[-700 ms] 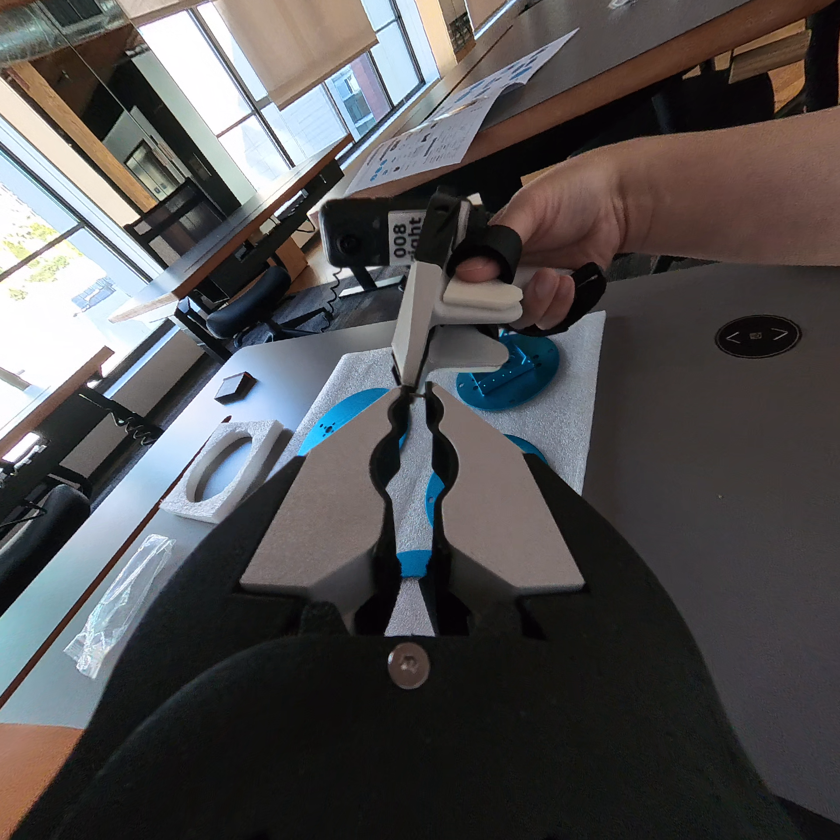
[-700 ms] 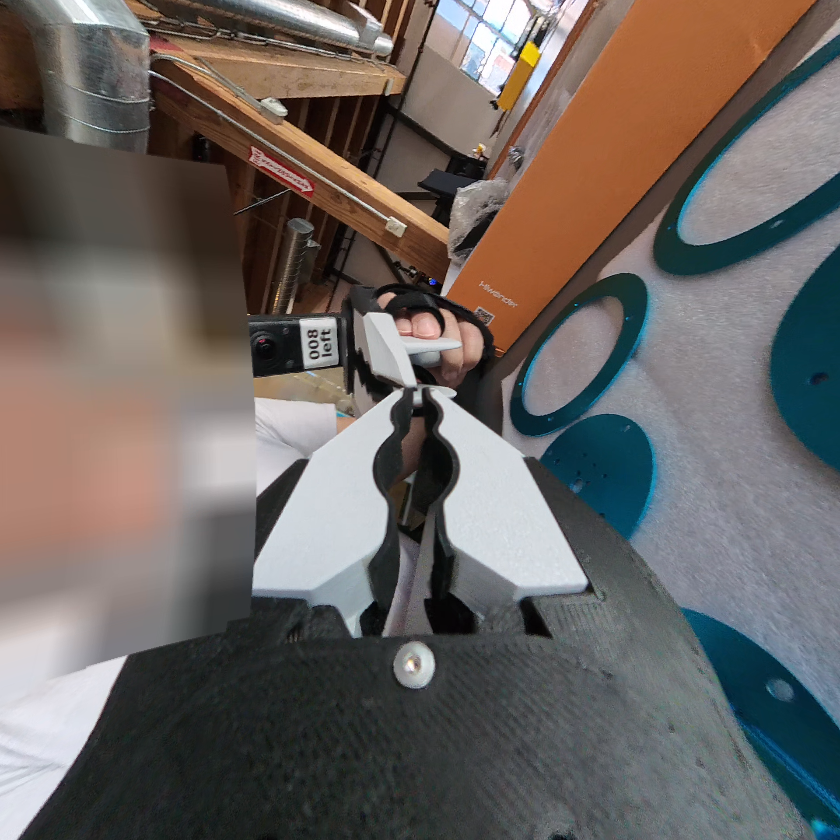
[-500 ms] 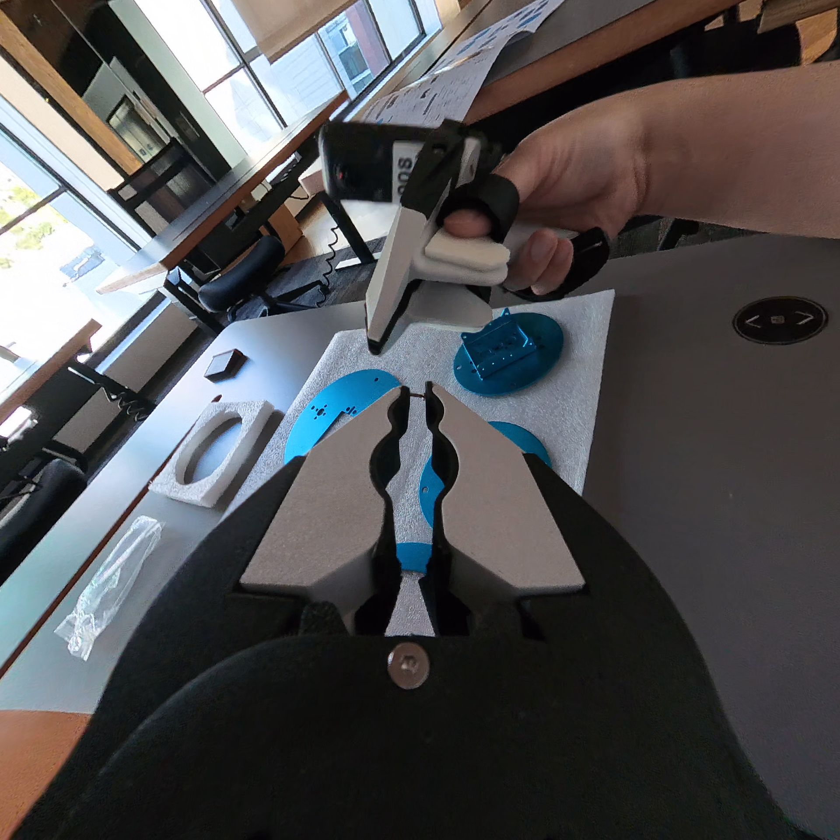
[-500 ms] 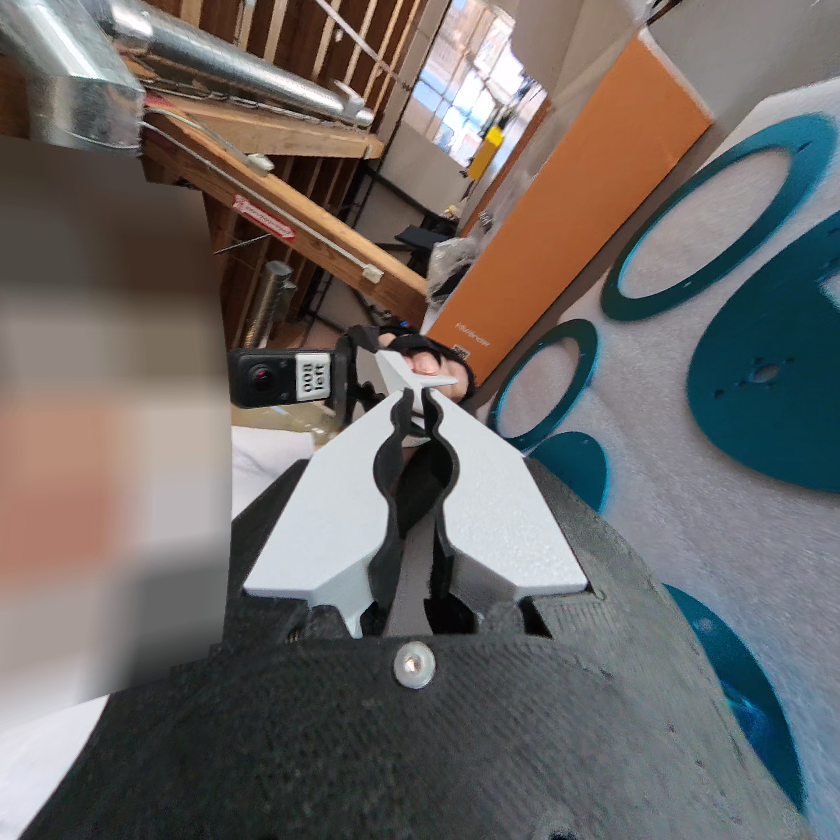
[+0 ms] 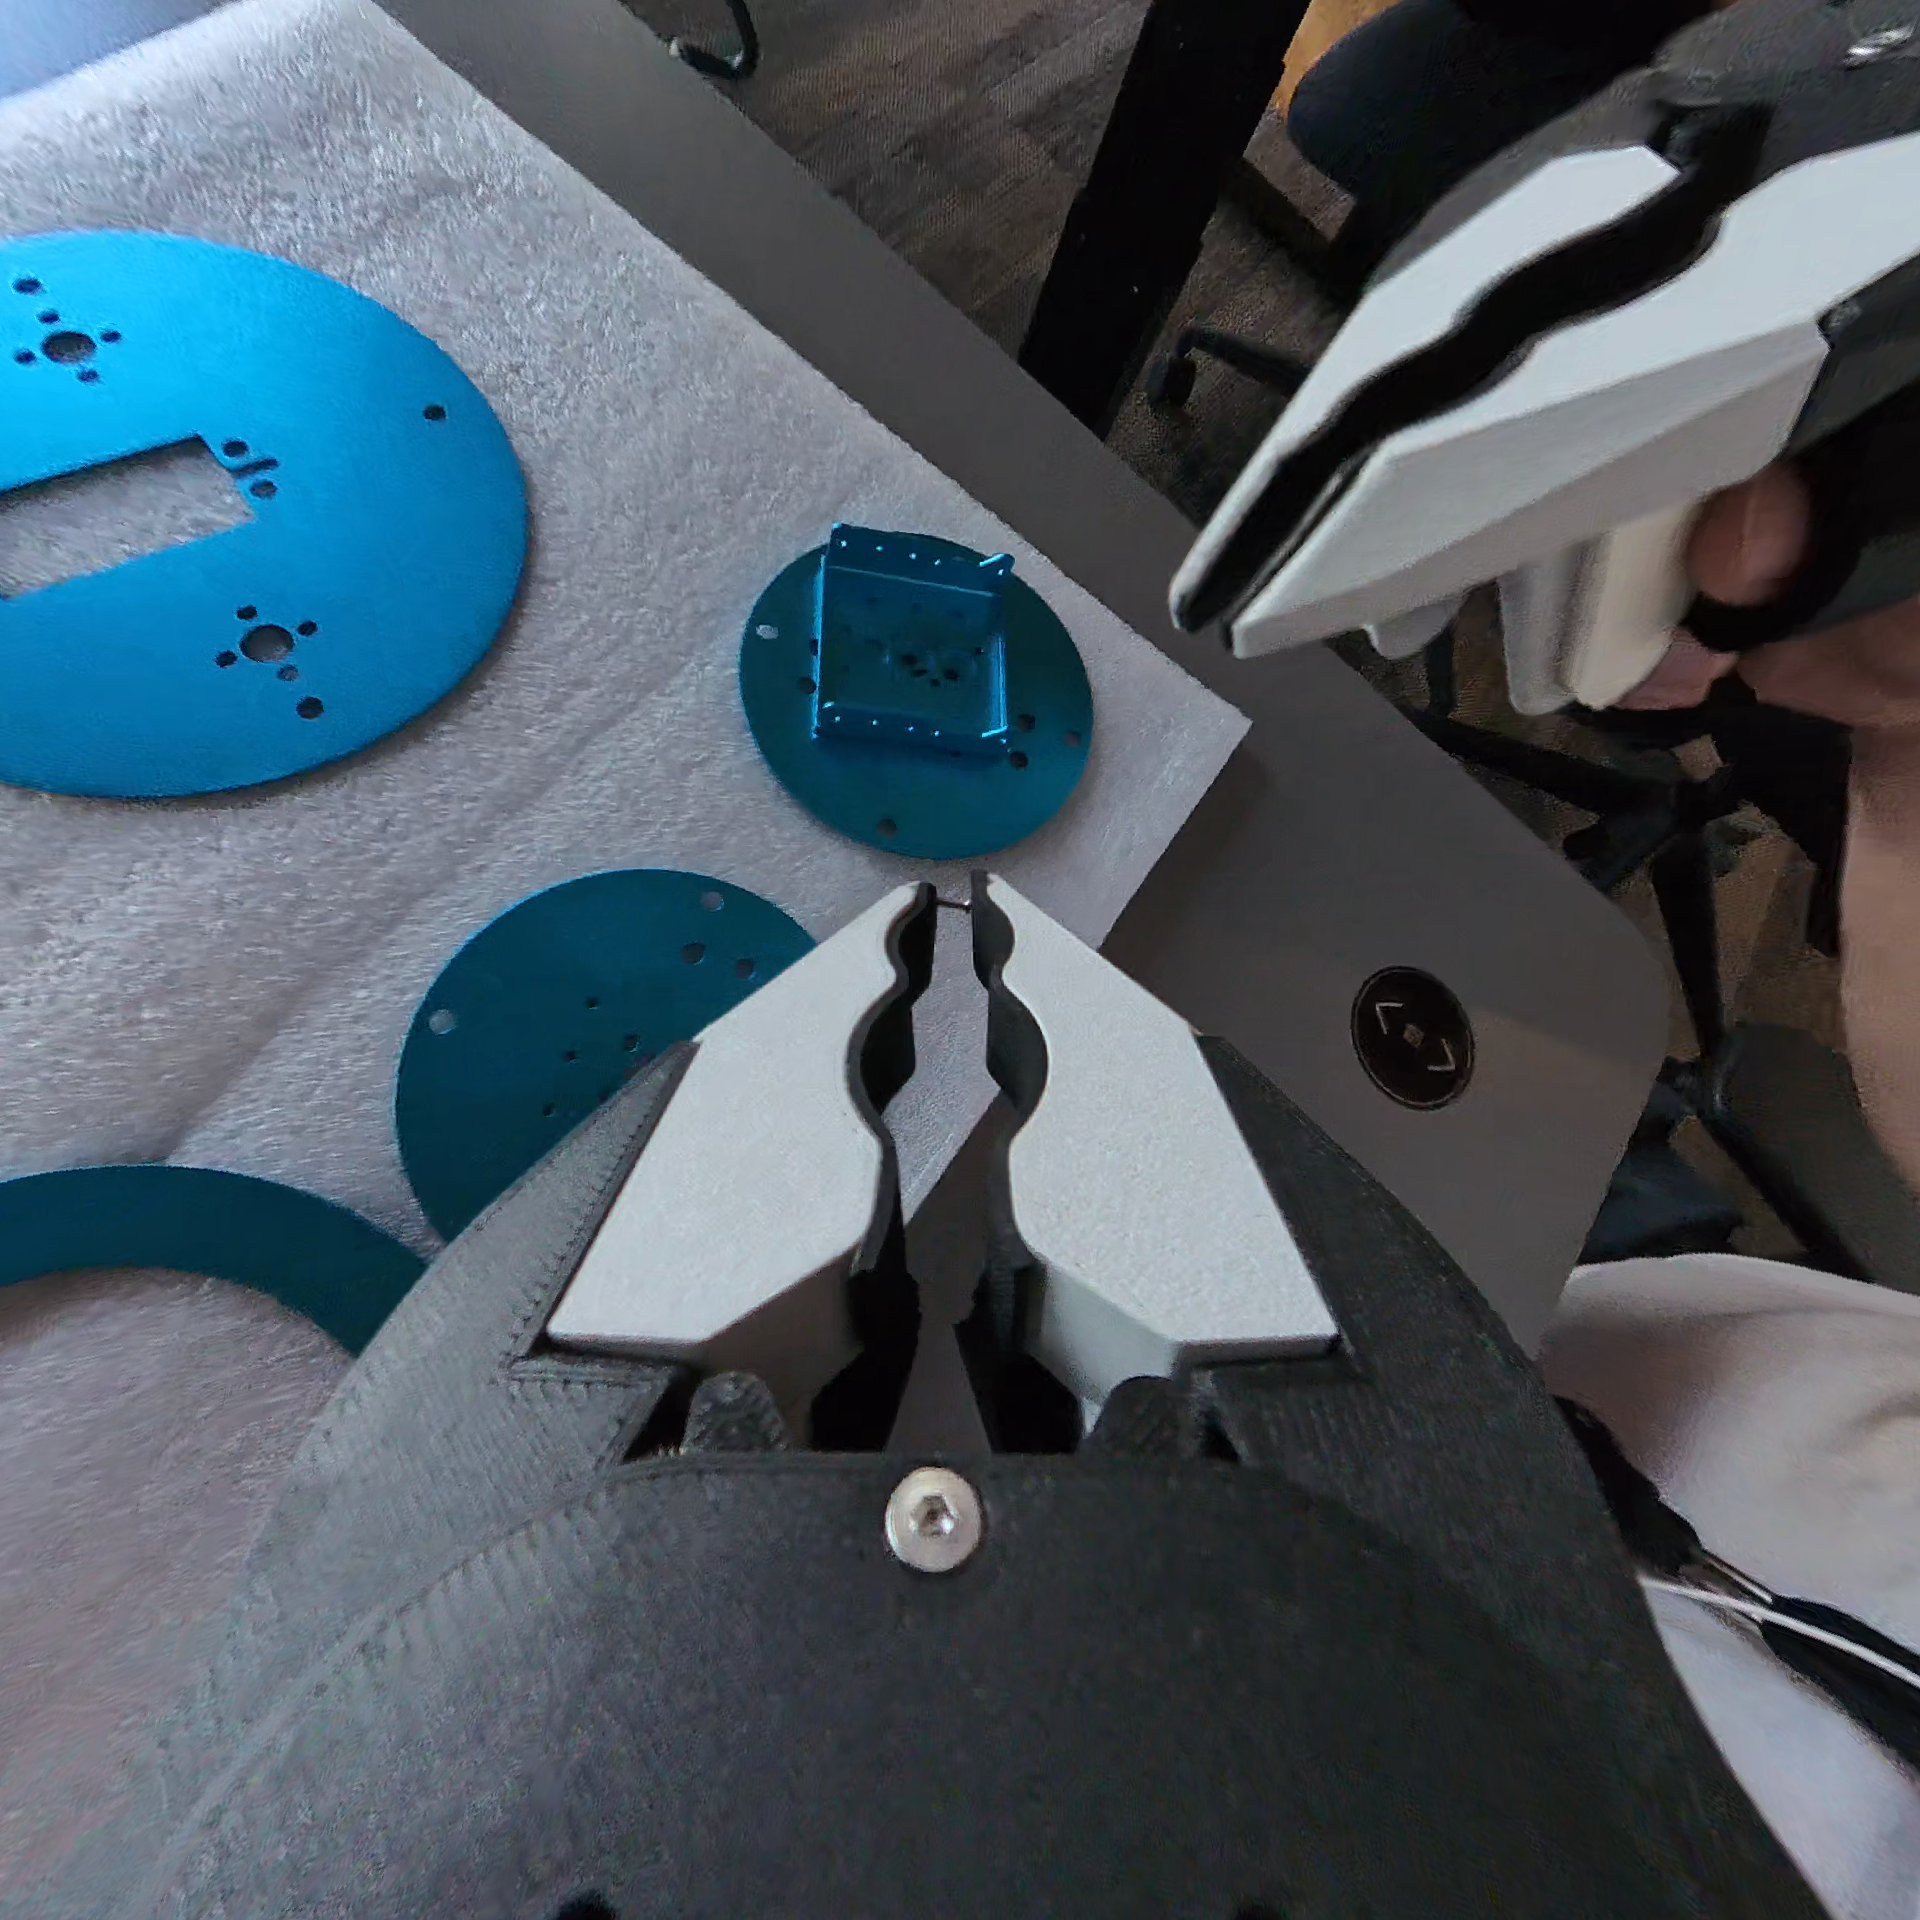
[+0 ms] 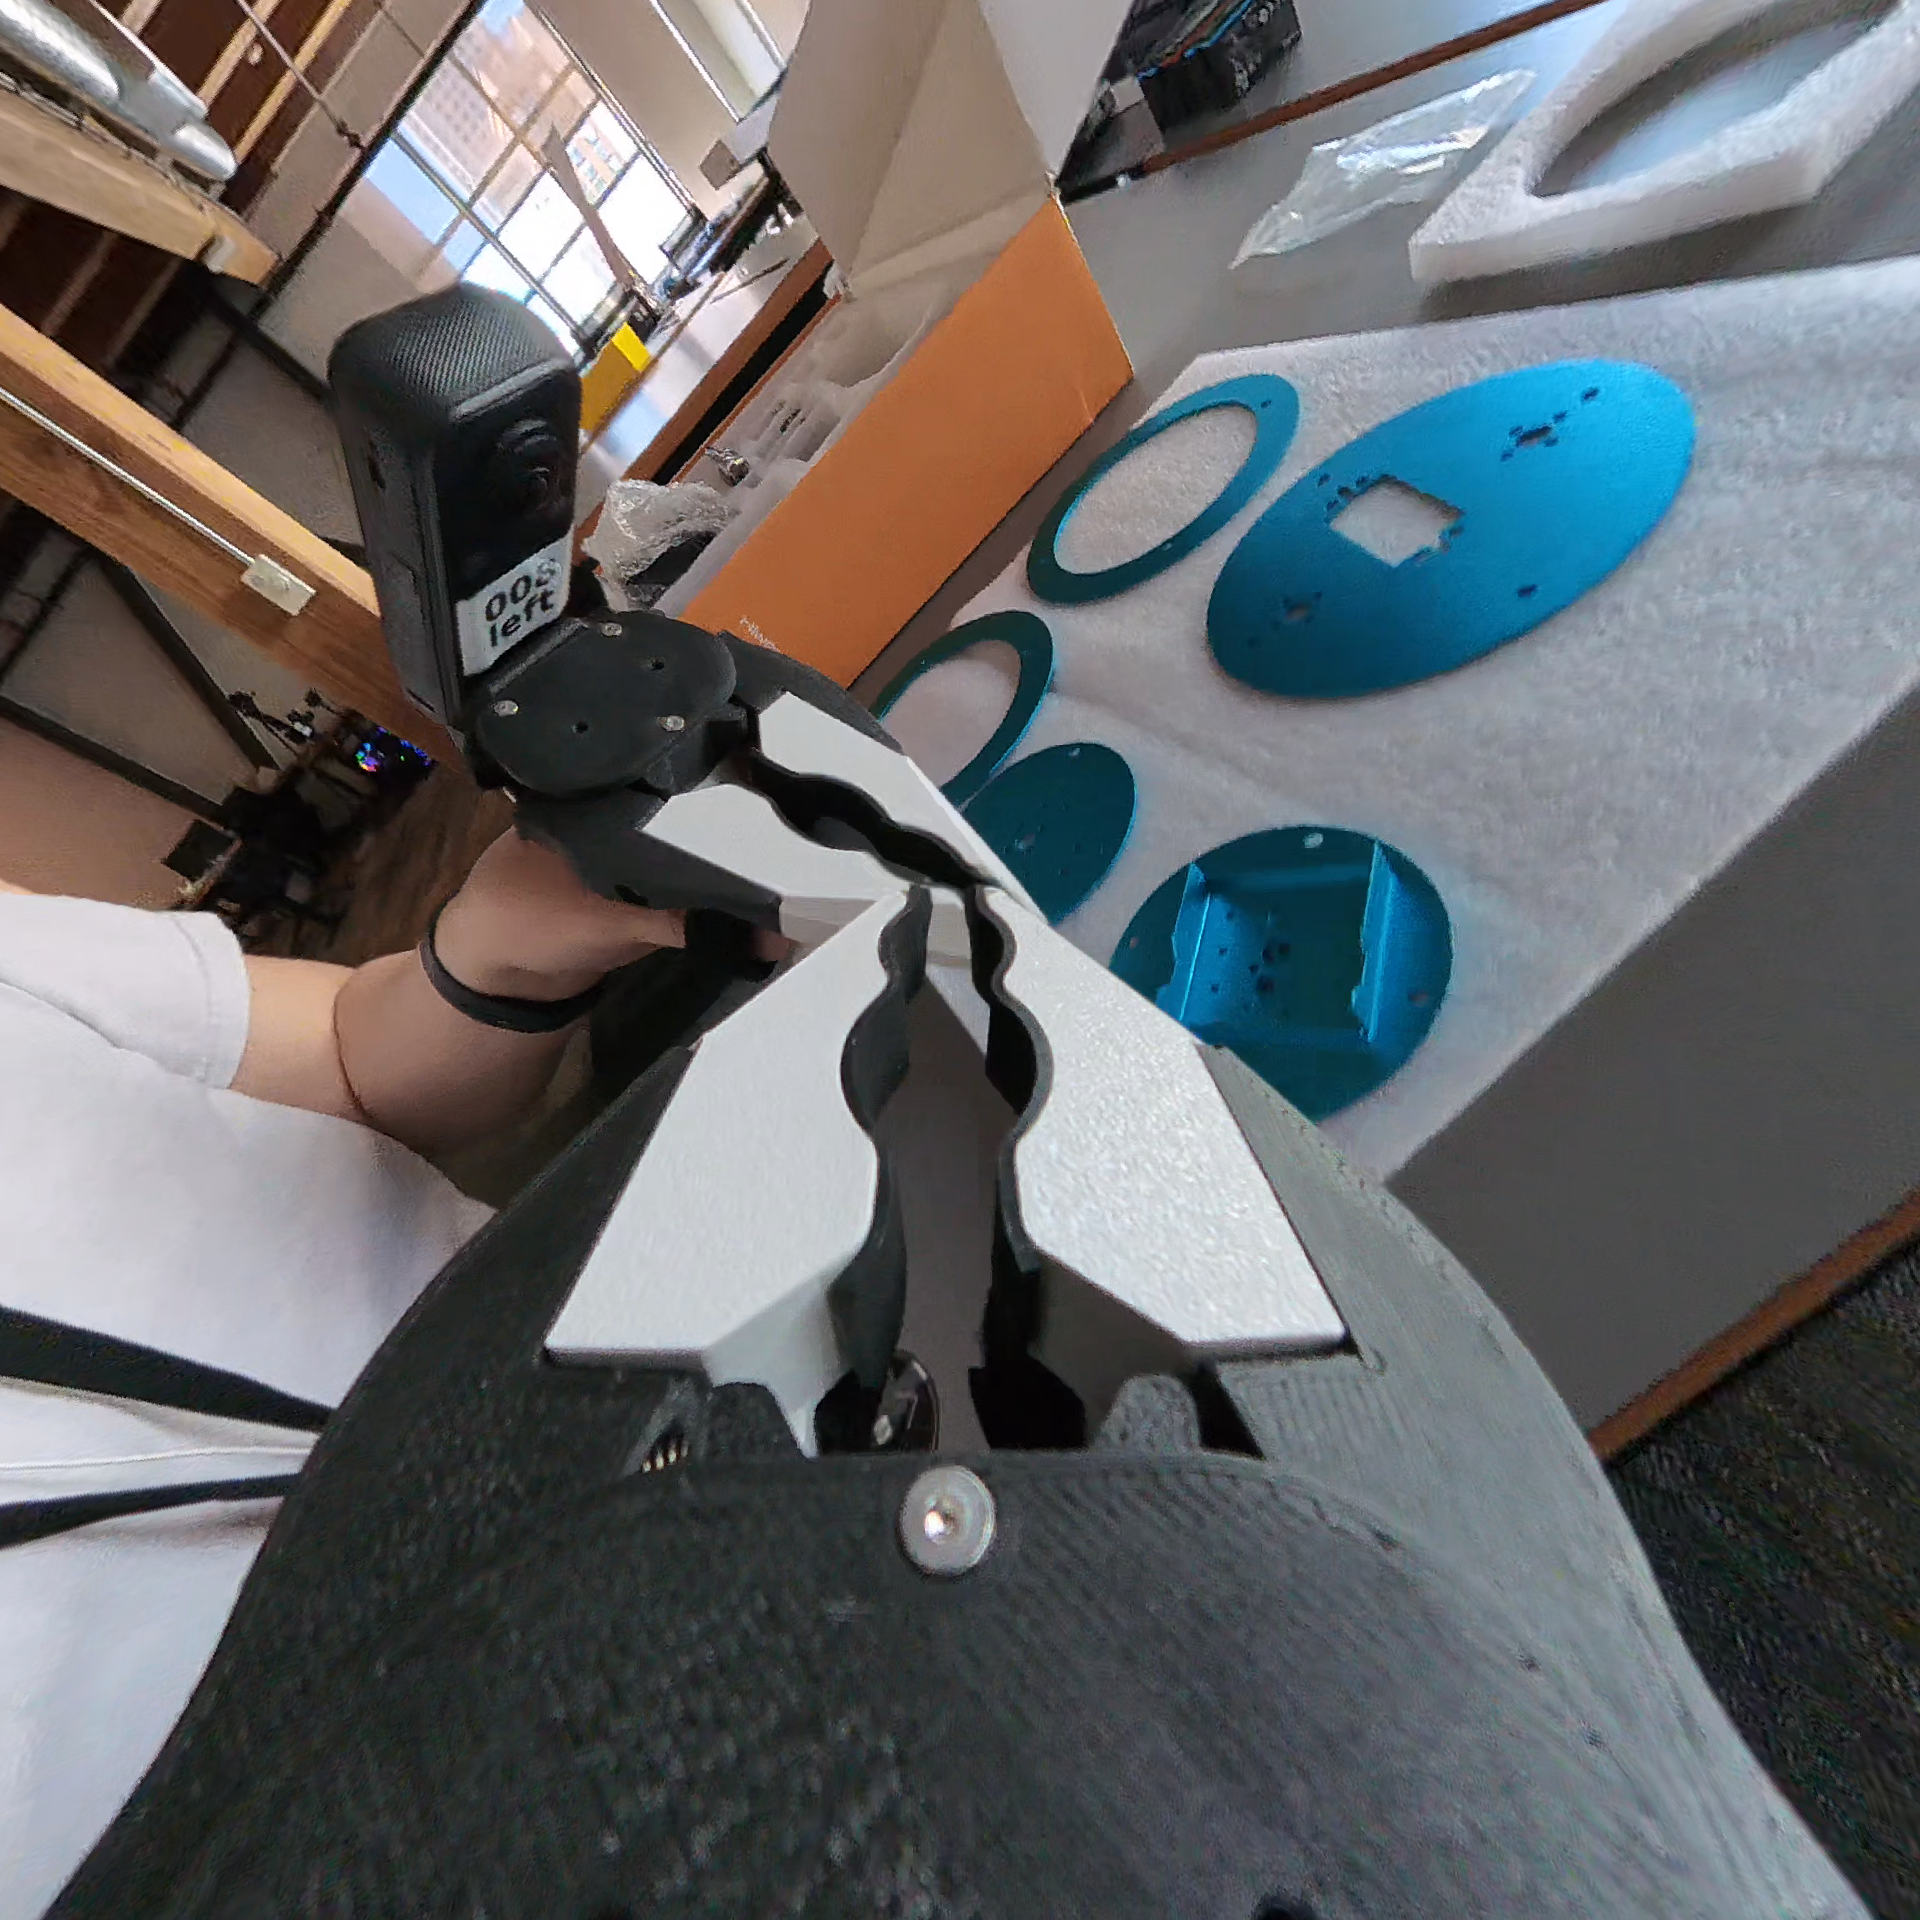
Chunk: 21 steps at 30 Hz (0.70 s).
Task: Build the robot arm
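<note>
Left wrist view: left gripper [image 5: 951, 902] narrowed to a thin slit, nothing between the tips, hovering over the corner of the white foam sheet [image 5: 644, 343] on the grey surface [image 5: 1351, 831]. Nearest is the small round blue metal plate carrying a square blue bracket [image 5: 914, 686], just beyond the tips; a plain small blue perforated disc [image 5: 582, 1029] sits beside it, with the large blue disc with a rectangular cut-out [image 5: 239, 520] further left. Right gripper [image 5: 1210, 618] — also nearly closed and empty — hangs off the surface edge, near the bracket plate. Risks, as I judge them: the two grippers sit close and could collide; thin flat plates may slide on foam if nudged.
</note>
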Available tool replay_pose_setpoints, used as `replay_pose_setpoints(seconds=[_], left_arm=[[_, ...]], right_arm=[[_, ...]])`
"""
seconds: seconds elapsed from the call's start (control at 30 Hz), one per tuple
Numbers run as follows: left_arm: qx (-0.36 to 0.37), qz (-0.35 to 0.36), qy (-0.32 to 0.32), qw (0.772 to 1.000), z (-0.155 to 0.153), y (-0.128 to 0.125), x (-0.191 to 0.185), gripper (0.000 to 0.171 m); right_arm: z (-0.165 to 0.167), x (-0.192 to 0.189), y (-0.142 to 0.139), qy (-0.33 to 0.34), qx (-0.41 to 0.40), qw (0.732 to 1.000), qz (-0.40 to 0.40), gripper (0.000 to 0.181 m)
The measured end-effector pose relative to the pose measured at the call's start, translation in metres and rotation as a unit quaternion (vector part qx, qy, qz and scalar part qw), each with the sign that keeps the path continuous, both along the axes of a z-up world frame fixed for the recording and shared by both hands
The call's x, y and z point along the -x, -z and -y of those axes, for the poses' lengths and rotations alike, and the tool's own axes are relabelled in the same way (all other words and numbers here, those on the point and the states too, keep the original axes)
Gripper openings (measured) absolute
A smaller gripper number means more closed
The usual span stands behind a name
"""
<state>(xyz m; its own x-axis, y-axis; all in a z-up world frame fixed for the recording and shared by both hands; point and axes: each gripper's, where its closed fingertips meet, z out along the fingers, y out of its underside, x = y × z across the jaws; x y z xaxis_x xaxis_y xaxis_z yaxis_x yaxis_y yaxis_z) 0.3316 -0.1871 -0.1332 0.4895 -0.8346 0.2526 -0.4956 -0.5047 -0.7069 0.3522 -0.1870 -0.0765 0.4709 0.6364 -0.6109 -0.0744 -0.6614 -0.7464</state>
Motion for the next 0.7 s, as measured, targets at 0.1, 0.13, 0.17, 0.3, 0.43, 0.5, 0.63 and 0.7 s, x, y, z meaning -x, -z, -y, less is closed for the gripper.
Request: replay_pose_setpoints(seconds=[0.1,0.13,0.17,0.3,0.43,0.5,0.63,0.7], left_arm=[[0.015,-0.019,-0.024,0.999,0.002,0.011,-0.004,0.005],[0.022,-0.018,-0.030,0.999,0.004,0.014,-0.005,0.005],[0.026,-0.017,-0.036,0.999,0.005,0.016,-0.006,0.006],[0.025,-0.006,-0.050,0.998,0.006,0.015,-0.007,0.012],[0.035,0.012,-0.028,0.999,0.013,0.004,-0.003,0.037],[-0.002,0.004,0.009,1.000,0.014,-0.006,0.007,0.035],[-0.114,-0.079,0.105,0.985,0.002,-0.016,0.029,0.027],[-0.133,-0.108,0.119,0.978,-0.006,-0.016,0.034,0.024]], right_arm=[[0.009,-0.006,0.015,0.004,0.010,1.000,0.029,0.006],[0.011,-0.007,0.019,0.002,0.010,0.999,0.037,0.006],[0.013,-0.007,0.022,-0.001,0.010,0.999,0.044,0.006],[0.019,-0.004,0.027,-0.015,0.006,0.999,0.051,0.007],[0.019,-0.004,0.034,-0.017,-0.012,0.997,0.077,0.007],[0.020,-0.004,0.037,-0.018,-0.020,0.996,0.084,0.007],[0.020,0.000,0.046,-0.014,-0.024,0.996,0.089,0.007],[0.023,0.000,0.057,-0.012,-0.021,0.994,0.111,0.007]])
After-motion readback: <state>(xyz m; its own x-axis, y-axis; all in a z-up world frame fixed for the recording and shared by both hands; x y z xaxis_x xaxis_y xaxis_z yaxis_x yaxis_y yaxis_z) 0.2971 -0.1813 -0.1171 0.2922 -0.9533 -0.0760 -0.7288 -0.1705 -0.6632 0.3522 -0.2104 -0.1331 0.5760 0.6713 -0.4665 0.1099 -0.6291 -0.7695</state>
